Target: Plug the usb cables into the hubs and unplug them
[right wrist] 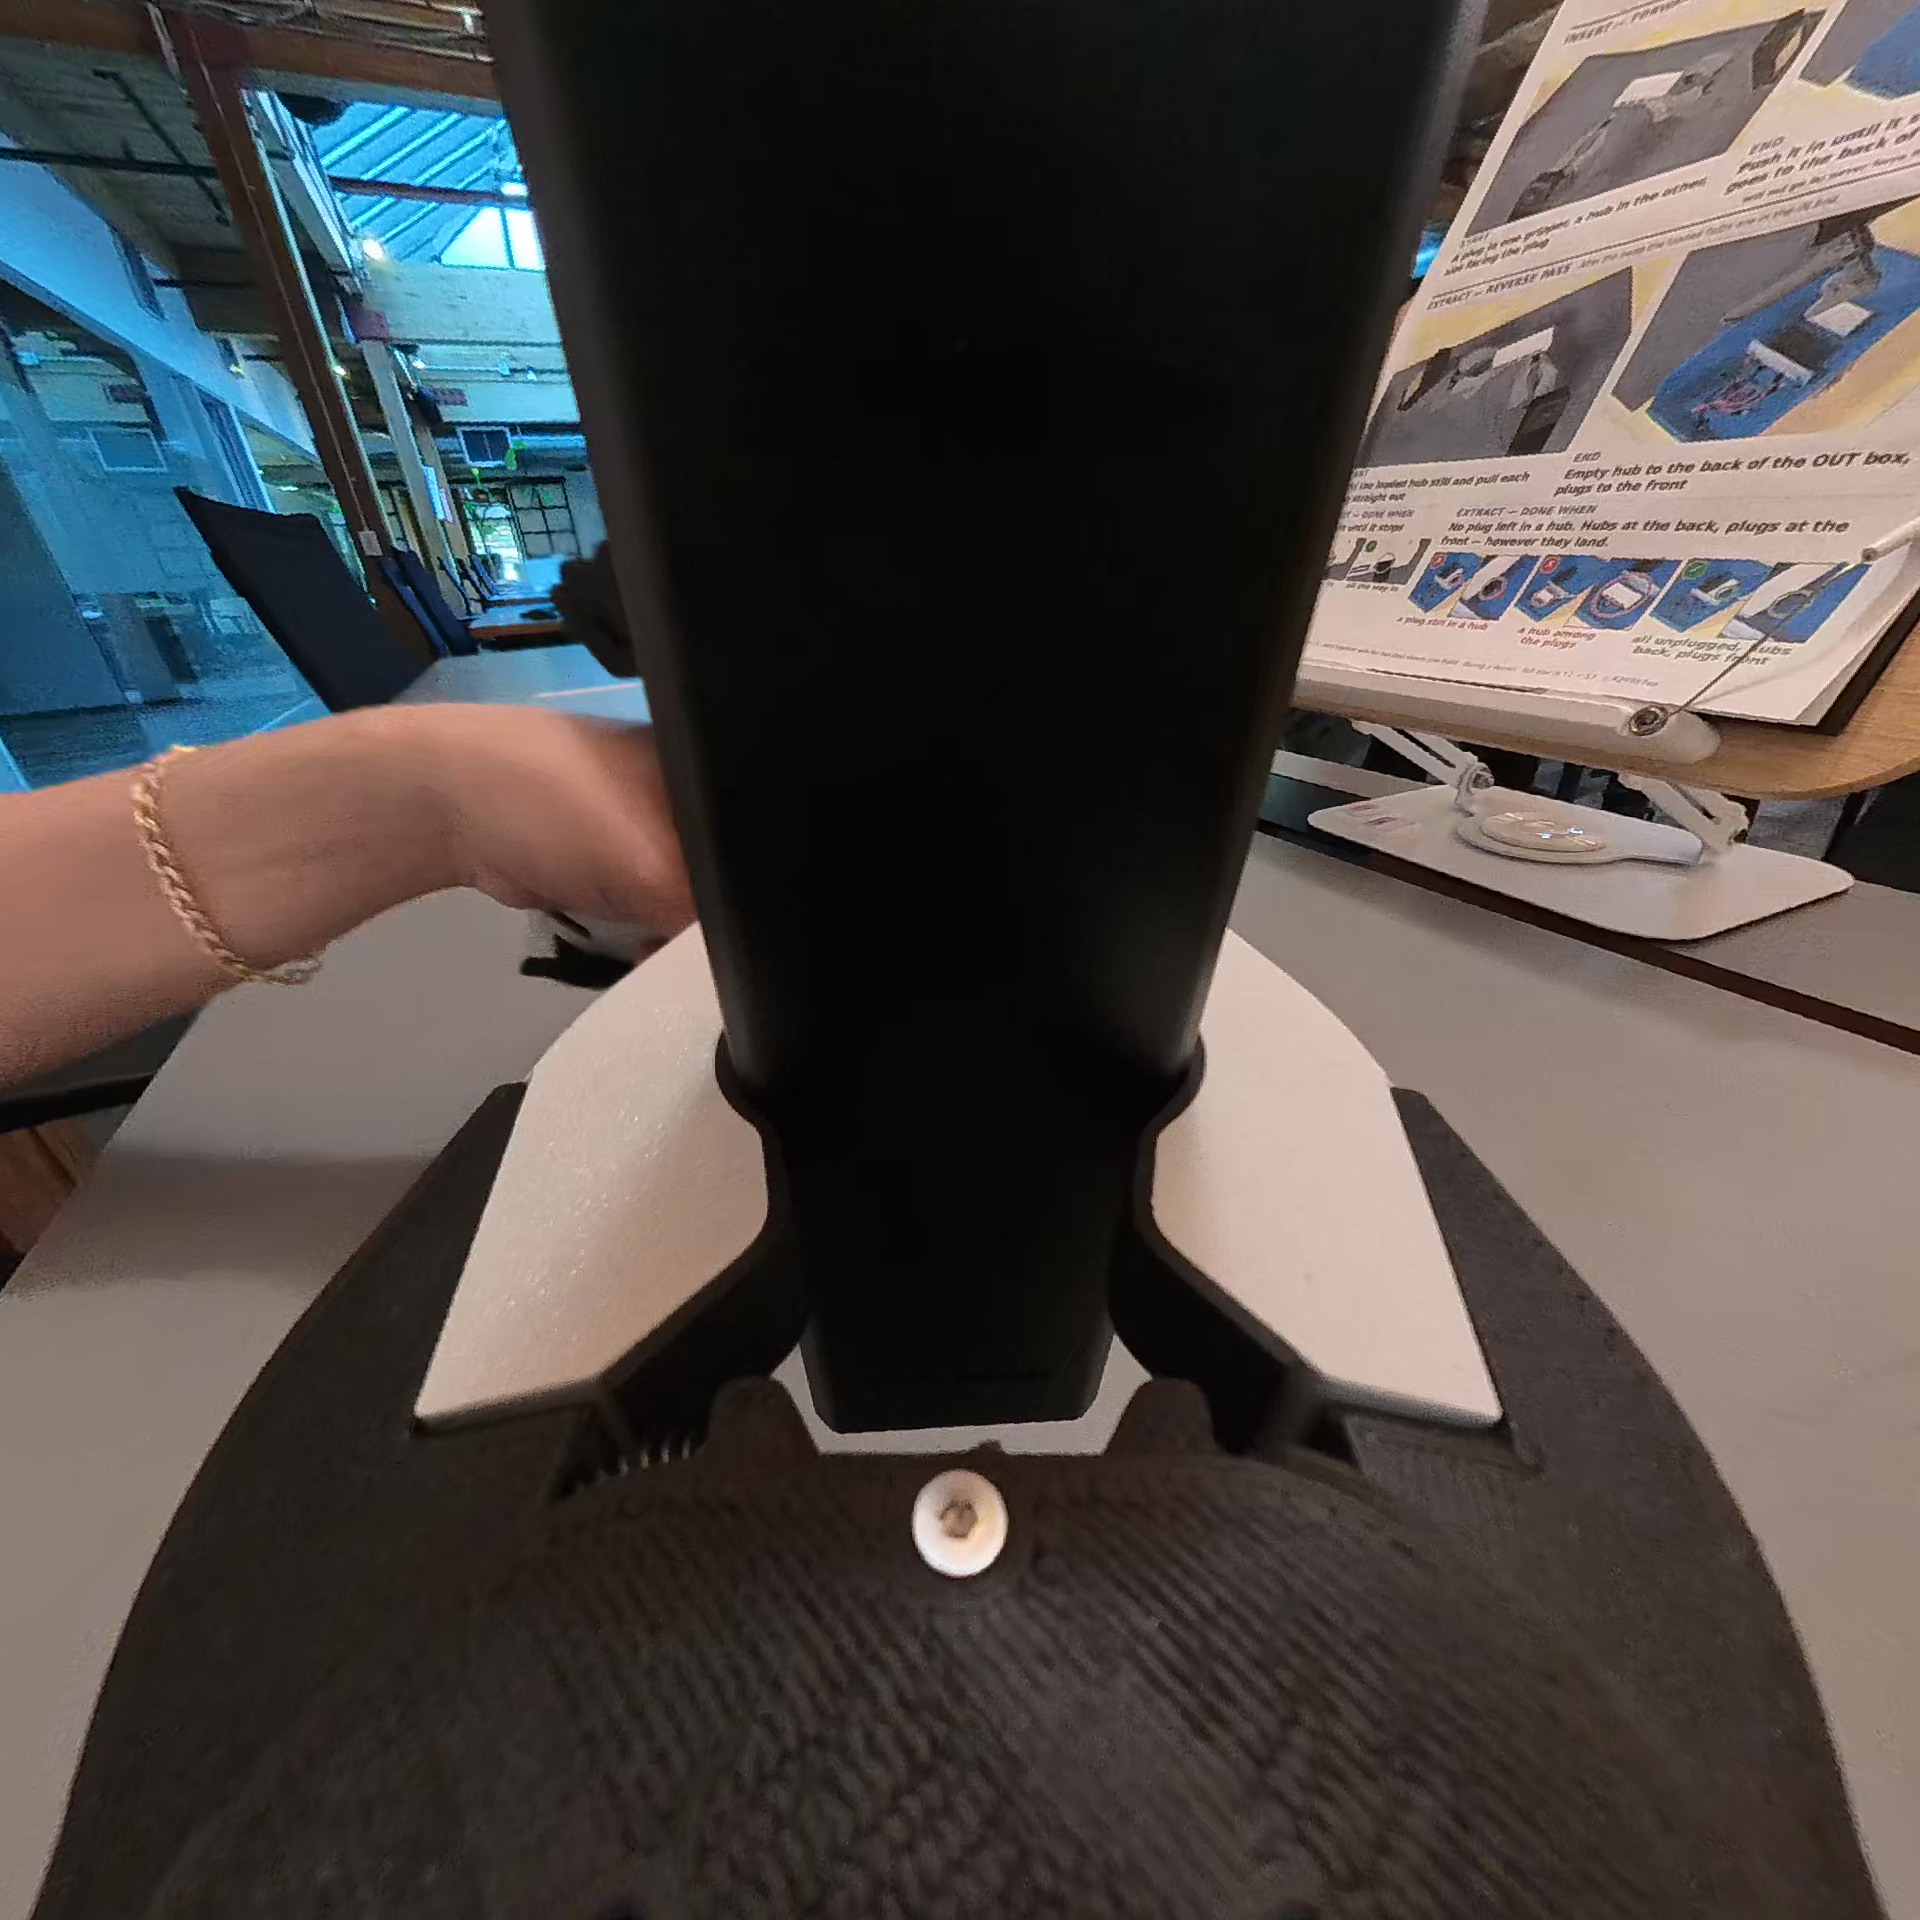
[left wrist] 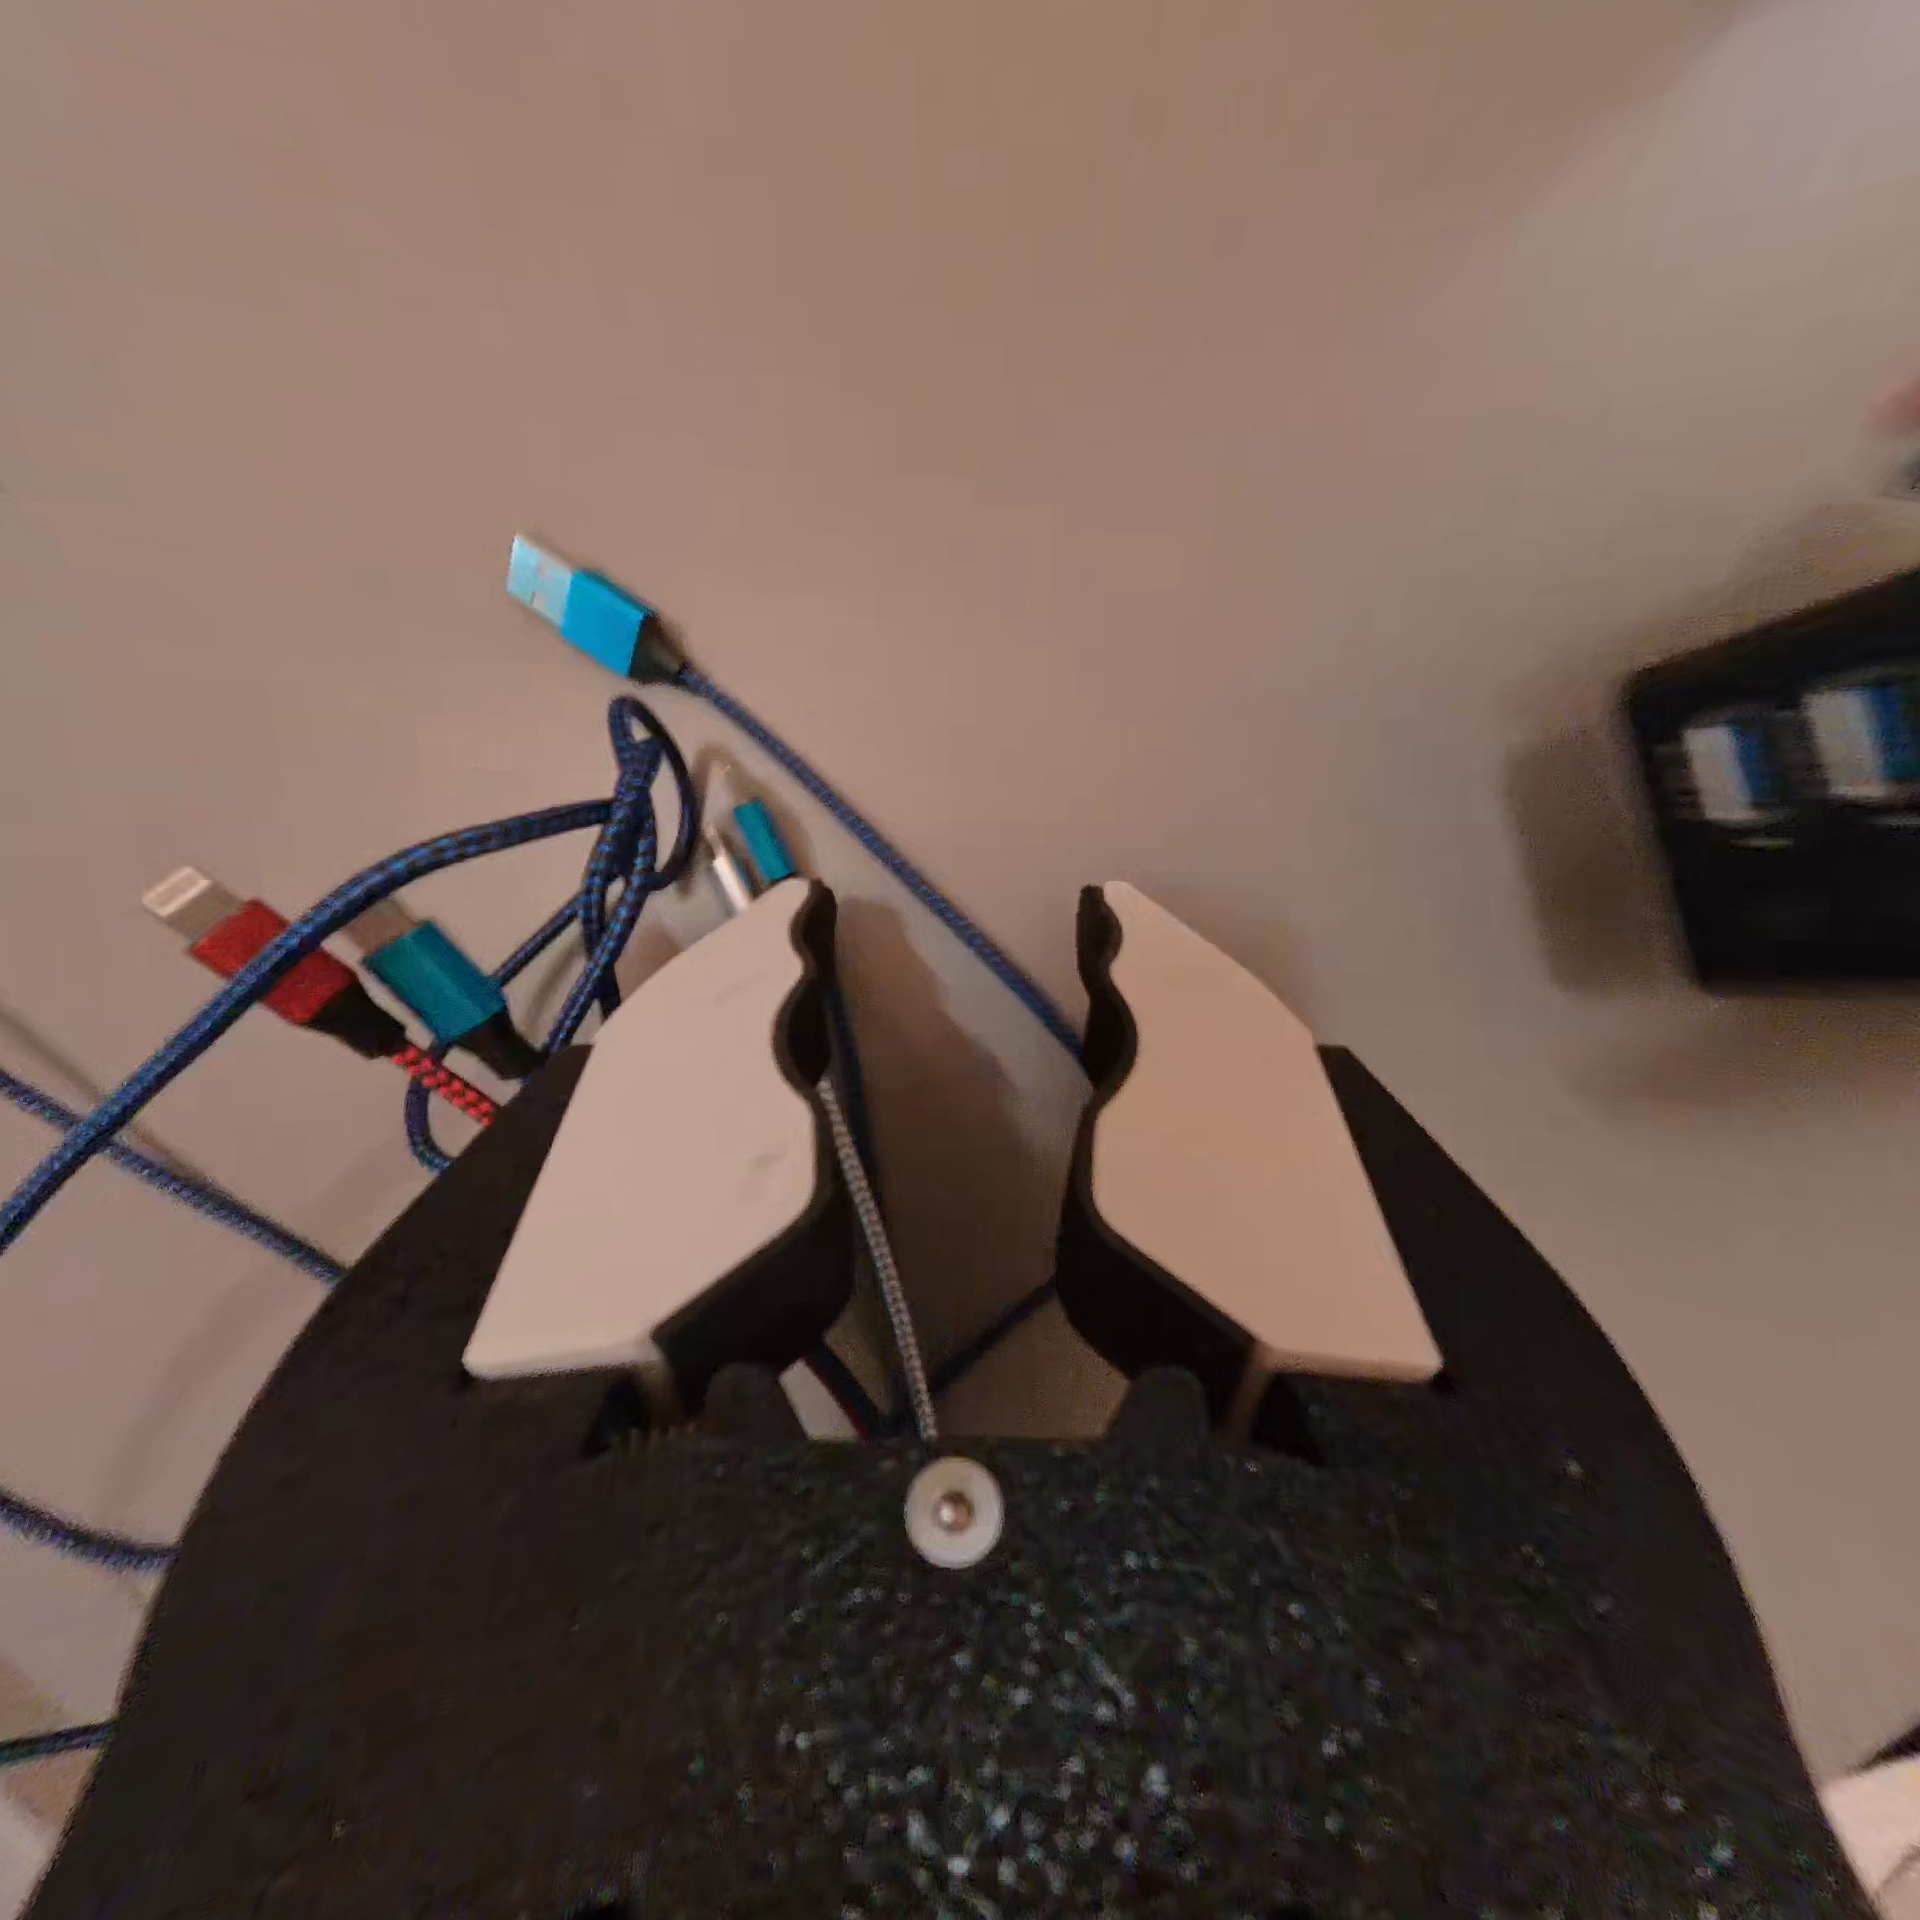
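In the left wrist view my left gripper (left wrist: 956, 914) is open and empty above a tangle of braided cables on a tan surface. A bright blue USB plug (left wrist: 582, 613) lies ahead on the left. A red plug (left wrist: 265, 966) and a teal plug (left wrist: 436, 982) lie farther left, and a small teal plug (left wrist: 758, 852) sits by my left fingertip. A silver braided cable (left wrist: 873, 1226) runs under the gap. A blurred black hub (left wrist: 1787, 821) with blue ports is at the right. My right gripper (right wrist: 961, 1049) is shut on a long black hub (right wrist: 987, 520), held upright.
A person's hand (right wrist: 416, 831) with a gold bracelet reaches in from the left over the grey table (right wrist: 1558, 1143). A printed instruction sheet (right wrist: 1662, 364) rests on a white stand (right wrist: 1558, 862) at the back right. Blue braided cables (left wrist: 156, 1174) trail off left. My left tips are roughly 6 cm from the bright blue USB plug (left wrist: 582, 613).
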